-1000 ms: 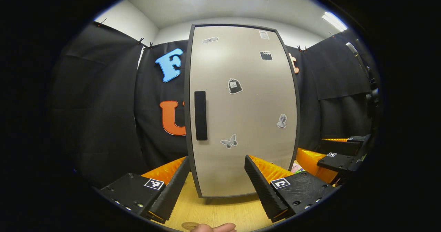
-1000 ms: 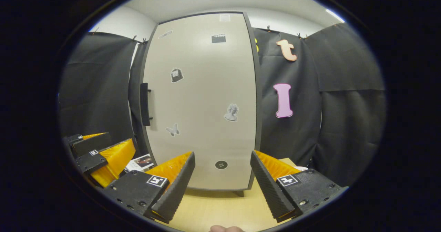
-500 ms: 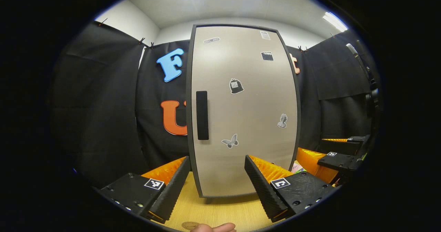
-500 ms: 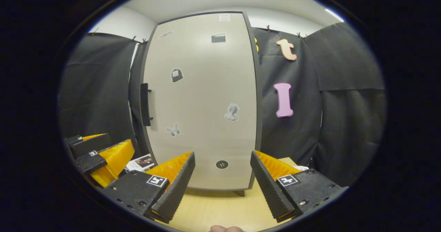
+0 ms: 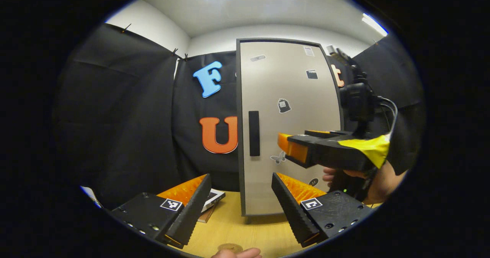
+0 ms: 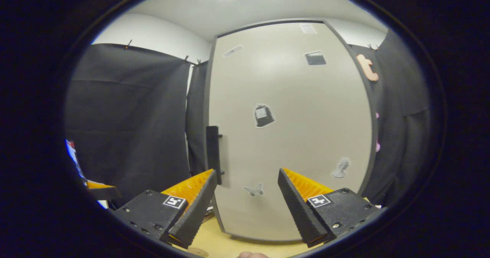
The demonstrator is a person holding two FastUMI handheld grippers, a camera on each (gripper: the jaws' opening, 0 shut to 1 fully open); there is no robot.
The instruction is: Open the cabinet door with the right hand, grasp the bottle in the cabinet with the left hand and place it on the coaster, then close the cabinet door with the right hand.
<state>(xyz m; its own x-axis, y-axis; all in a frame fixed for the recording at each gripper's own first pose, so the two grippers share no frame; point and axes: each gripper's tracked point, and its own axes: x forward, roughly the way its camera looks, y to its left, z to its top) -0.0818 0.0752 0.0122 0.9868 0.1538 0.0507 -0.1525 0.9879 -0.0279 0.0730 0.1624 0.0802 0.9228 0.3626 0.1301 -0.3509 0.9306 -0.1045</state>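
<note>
Cabinet door [image 6: 291,135] was closed, upright on the table [image 5: 245,231]. Your right tool [image 6: 245,196] sat spread wide just before it, handle [image 6: 213,154] near its left finger. Left tool [image 5: 241,204] hung back, released too, w/ a book [image 5: 212,197] beside.

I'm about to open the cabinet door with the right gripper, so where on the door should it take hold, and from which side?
Probably the handle: a dark vertical bar near the cabinet door's left edge, standing off the panel on short posts. Come from the front with the right gripper, jaws open, one finger each side of the bar. The rest of the panel looks flat.
</note>
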